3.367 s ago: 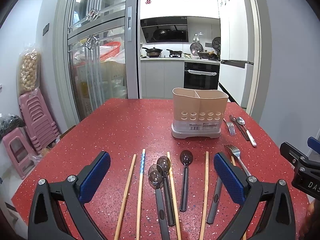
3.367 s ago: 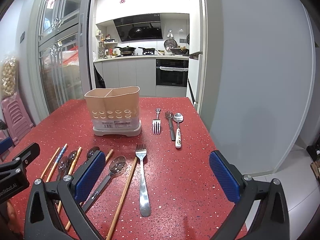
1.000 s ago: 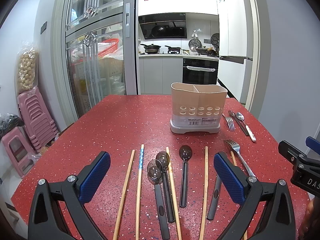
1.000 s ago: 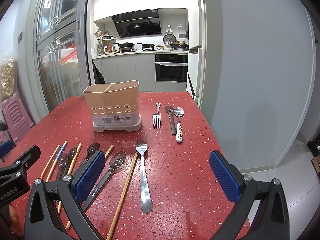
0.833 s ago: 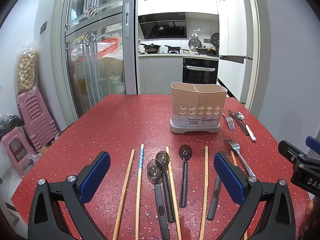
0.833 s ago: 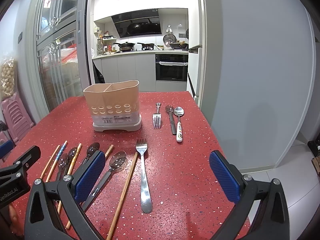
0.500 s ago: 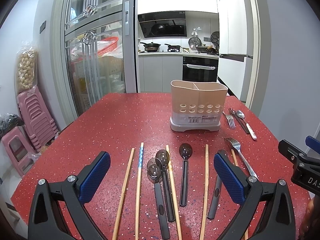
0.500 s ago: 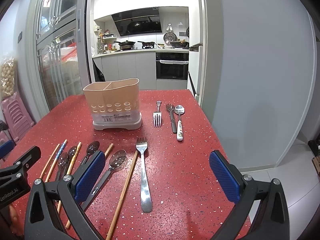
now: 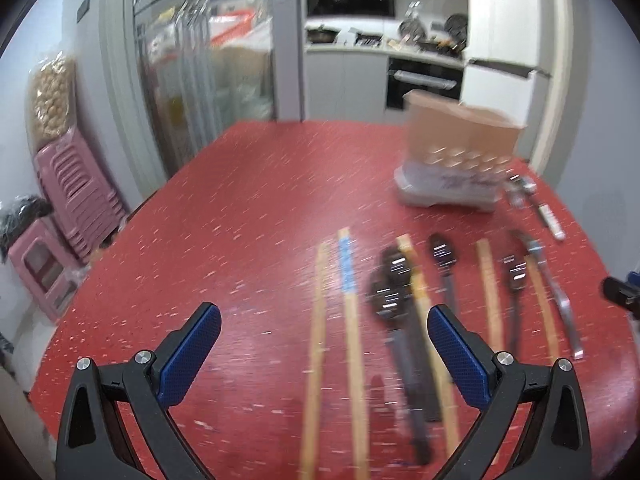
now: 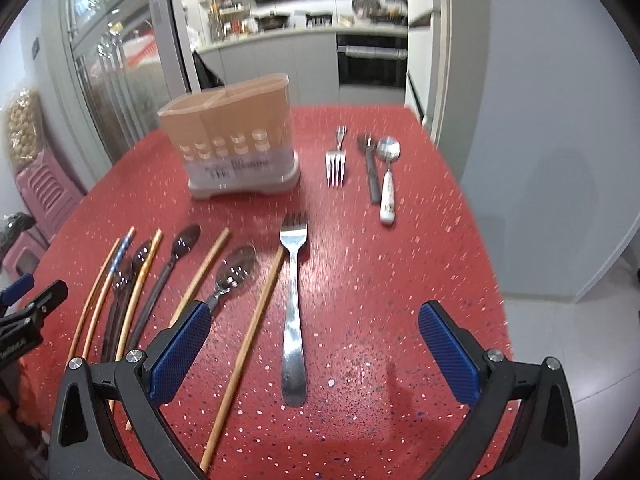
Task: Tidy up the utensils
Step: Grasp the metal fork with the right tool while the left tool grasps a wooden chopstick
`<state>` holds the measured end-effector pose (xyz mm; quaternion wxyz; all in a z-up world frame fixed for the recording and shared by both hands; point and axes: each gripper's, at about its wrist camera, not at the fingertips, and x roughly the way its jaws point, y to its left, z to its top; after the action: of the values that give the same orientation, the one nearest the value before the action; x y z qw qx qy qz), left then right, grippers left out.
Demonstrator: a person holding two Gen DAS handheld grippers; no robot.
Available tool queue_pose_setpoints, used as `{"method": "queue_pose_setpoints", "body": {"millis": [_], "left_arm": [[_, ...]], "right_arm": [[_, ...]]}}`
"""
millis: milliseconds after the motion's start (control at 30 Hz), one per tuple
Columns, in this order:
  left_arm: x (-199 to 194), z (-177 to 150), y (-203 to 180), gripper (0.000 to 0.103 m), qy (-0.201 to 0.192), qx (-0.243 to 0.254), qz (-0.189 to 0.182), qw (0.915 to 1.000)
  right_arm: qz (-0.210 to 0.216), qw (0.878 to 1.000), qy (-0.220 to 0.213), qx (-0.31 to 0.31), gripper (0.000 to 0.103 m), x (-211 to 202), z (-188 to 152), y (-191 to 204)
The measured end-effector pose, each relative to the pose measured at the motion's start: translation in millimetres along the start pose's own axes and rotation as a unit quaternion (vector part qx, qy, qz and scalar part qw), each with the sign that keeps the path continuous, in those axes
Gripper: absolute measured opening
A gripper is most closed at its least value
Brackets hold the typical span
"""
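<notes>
A beige utensil holder (image 10: pixel 236 144) stands on the red table (image 10: pixel 360 280); it also shows, blurred, in the left wrist view (image 9: pixel 456 160). Wooden chopsticks (image 9: pixel 352 320), dark spoons (image 9: pixel 392 280) and a steel fork (image 10: pixel 294 300) lie in a row in front. A small fork (image 10: pixel 335 160), a dark spoon (image 10: pixel 370 168) and a white-handled spoon (image 10: pixel 388 176) lie to the holder's right. My left gripper (image 9: pixel 320 328) is open and empty above the chopsticks. My right gripper (image 10: pixel 312 332) is open and empty above the steel fork.
Pink stools (image 9: pixel 60 216) are stacked left of the table by a glass cabinet (image 9: pixel 200 60). The table's right edge (image 10: pixel 492 260) drops to a tiled floor beside a white wall. A kitchen lies beyond the far edge.
Both grippers have tilted down and moved in over the table. The left view has swung left and is motion-blurred. Nothing on the table has moved.
</notes>
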<state>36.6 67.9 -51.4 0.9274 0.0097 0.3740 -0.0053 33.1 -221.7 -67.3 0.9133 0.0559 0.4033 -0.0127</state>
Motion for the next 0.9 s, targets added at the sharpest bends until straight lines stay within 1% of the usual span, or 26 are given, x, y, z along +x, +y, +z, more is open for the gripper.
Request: {"method": "queue_pose_setpoints", "body": {"millis": [67,133,200,267,367,433,533,633,833,900], "left_arm": [[13,-1,12,0.103,0.021,0.000,0.012,0.9997],[28,-5,23,0.103,0.052,-0.004,0.017,0.9985],[41,-7,30,0.103,0.077,-0.011,0.008,0.9970],[51,-11,36,0.103,0.101,-0.019,-0.002,0.9947],[61,-14,38,0.103,0.120,-0.018,-0.009,0.9925],[62,-12,36,0.103,0.125,-0.016,-0.014,0.9919],[67,-9,35,0.103,0.135,-0.014,-0.016,0.9906],[75,-4,34,0.102,0.146,-0.008,-0.018,0.9891],[89,12,27,0.102,0.164,0.011,-0.027,0.9860],[92,17,22,0.102,0.171,0.025,-0.029,0.9845]], "right_arm": [[0.008,1.000,0.023,0.003,0.103,10,3,-4],[0.016,0.999,0.044,0.003,0.103,19,7,-6],[0.024,0.998,0.063,0.001,0.101,27,11,-8],[0.024,0.996,0.087,-0.008,0.096,37,13,-7],[0.021,0.993,0.111,-0.024,0.086,50,13,-4],[0.016,0.991,0.131,-0.032,0.069,61,13,-2],[0.014,0.987,0.155,-0.036,0.061,75,17,-2],[0.002,0.985,0.162,-0.058,0.060,84,25,5],[-0.003,0.978,0.193,-0.084,0.059,105,47,15],[-0.001,0.975,0.204,-0.089,0.059,112,54,19]]}}
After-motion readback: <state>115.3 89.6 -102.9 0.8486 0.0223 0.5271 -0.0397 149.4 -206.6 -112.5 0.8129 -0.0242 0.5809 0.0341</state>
